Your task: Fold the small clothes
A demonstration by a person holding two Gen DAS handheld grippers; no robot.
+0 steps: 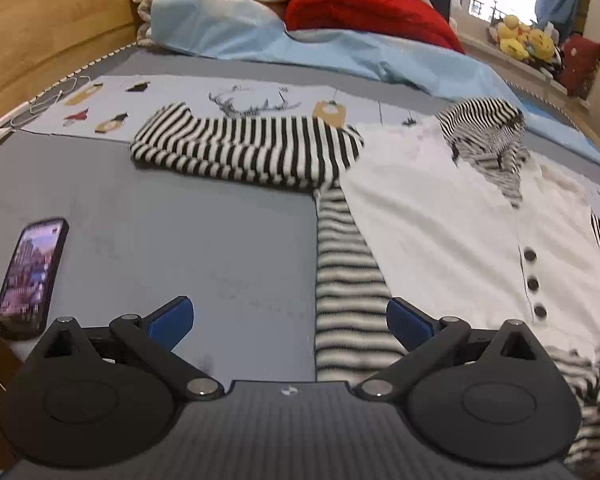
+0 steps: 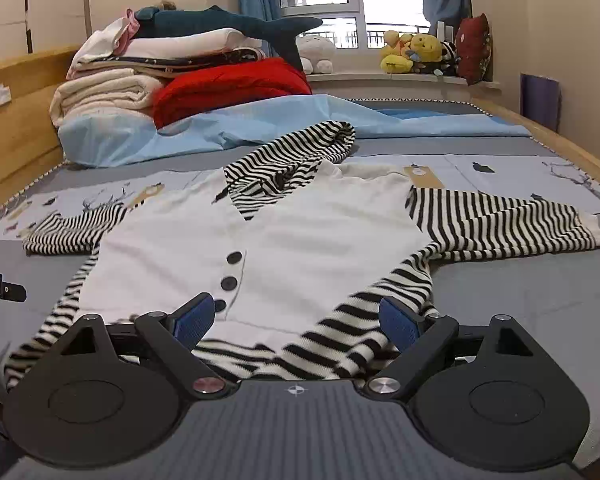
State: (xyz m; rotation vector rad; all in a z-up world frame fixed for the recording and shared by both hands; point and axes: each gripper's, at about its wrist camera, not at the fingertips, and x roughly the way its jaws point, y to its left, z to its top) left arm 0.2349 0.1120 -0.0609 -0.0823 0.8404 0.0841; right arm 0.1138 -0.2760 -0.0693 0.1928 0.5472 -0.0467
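Observation:
A small white top (image 2: 300, 240) (image 1: 440, 220) with black buttons, a striped hood (image 2: 300, 152) and striped sleeves lies flat on the grey bed sheet (image 1: 200, 240). Its left sleeve (image 1: 252, 148) and right sleeve (image 2: 500, 220) are spread outward. My left gripper (image 1: 290, 320) hovers open over the garment's striped left edge (image 1: 348, 280), nothing between its blue pads. My right gripper (image 2: 296, 320) hangs open above the striped hem (image 2: 320, 344), pads apart from the cloth.
A phone (image 1: 30, 276) lies on the sheet at the left. Folded blankets (image 2: 112, 84), a red cushion (image 2: 232, 84) and a light blue cover (image 2: 220, 128) fill the bed's far end. Plush toys (image 2: 416, 52) sit on the windowsill. A wooden bed frame (image 1: 40, 40) borders the left.

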